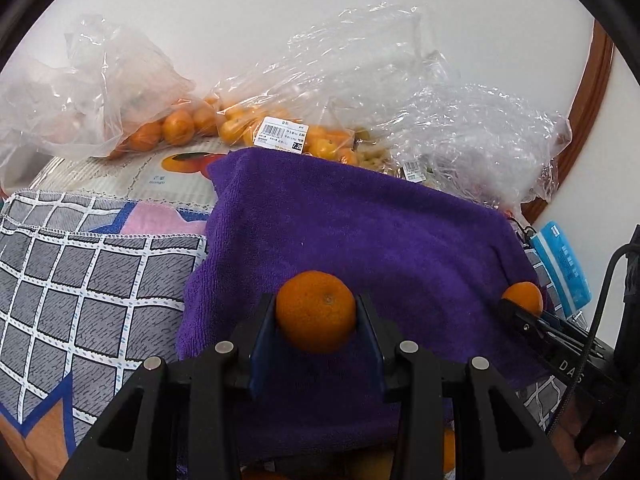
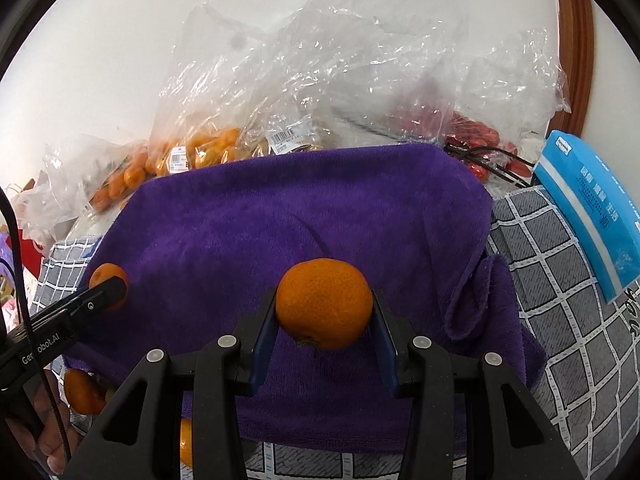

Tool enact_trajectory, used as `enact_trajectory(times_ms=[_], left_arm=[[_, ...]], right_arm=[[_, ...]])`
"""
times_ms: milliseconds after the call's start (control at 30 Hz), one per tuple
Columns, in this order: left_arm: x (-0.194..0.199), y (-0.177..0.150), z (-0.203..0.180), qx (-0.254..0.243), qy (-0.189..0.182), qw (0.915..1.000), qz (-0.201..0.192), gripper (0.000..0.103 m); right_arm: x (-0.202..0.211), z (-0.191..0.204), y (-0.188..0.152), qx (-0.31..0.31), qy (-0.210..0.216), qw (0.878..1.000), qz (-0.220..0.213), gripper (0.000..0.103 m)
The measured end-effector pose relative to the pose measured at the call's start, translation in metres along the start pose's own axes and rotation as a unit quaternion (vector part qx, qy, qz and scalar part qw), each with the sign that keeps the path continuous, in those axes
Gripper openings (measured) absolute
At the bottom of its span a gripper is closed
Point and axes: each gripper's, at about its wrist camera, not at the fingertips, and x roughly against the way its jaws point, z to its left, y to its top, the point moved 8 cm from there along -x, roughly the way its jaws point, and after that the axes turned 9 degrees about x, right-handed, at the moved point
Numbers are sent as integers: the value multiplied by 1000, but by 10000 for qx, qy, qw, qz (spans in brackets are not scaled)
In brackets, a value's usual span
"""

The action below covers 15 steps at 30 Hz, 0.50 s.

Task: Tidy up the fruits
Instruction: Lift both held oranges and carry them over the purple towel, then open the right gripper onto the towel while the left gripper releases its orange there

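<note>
**Both grippers hold a mandarin over the purple towel**

Left gripper [image 1: 316, 316]: jaws pinching a mandarin [image 1: 316, 311] between the blue pads, fruit held at its sides, navel end facing the camera. It hangs above the purple towel [image 1: 360, 232]; contact with the cloth cannot be told.

Right gripper [image 2: 324, 306]: jaws pinching a second mandarin [image 2: 324, 303], stem end turned down toward the camera. Same purple towel below it. In the left view this gripper shows at the right edge, its fruit just over the towel's right border; in the right view the left gripper shows at the left edge, over the towel's left border. The two are well apart.

Towel lies over a grey checked cloth [image 1: 80, 280]; its right edge is bunched into a fold in the right view.

Behind the towel, against the white wall: clear plastic bags [image 1: 132, 92] of mandarins, one with a barcode price label [image 1: 282, 136]. Further right, a crumpled bag with red fruit [image 2: 476, 136] inside, kind unclear. A black cord runs across that fruit.

Blue packet [image 2: 588, 212] with white print rests on the checked cloth, right of the towel.

Loose mandarins [image 2: 80, 392] lie at the towel's near left corner, partly hidden by the gripper body.
</note>
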Motion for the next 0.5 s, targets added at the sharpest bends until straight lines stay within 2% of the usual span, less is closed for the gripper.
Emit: enact_trajectory(times_ms=[133,233,300,500], left_arm=[[0,0,-1,-7,10,10000,7,38],[3,1,-2,9,-61,10000,-52,48],[6,2,-2,24,-95,9999,-120,51],[14,7,-3,84,-182,9994,-265,57]], right_arm=[[-2,-1,-1,-16,-52,10000,45,44],[-2,-2,-1,-38,-37,10000,34,44],[1,-2,0,-22,-79,10000,-25,45],[15,-3,6,-11,-149,9995,-294,58]])
